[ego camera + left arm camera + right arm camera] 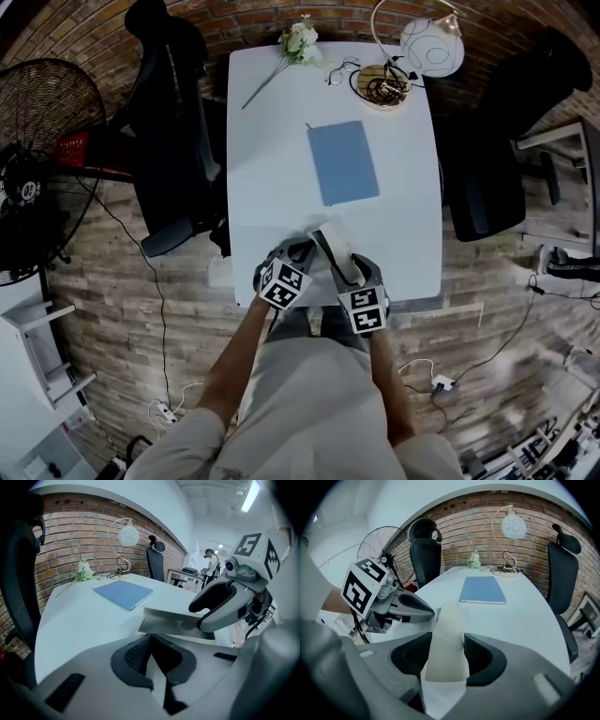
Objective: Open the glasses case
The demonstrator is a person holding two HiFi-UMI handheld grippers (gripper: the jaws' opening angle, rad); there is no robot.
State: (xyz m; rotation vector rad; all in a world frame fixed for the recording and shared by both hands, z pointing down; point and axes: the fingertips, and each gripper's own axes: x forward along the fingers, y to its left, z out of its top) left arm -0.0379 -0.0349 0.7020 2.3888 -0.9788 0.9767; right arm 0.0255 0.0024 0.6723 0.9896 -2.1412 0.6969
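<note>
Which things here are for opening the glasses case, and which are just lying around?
For the job: pale grey glasses case; left gripper; right gripper.
Lying about: blue rectangular notebook; white flower sprig; white globe lamp; round wooden tray.

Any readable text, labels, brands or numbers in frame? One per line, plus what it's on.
None readable.
Marker cubes: coded black-and-white squares, no letters.
Fan hub badge: too small to read.
Blue notebook, glasses case: no print visible.
</note>
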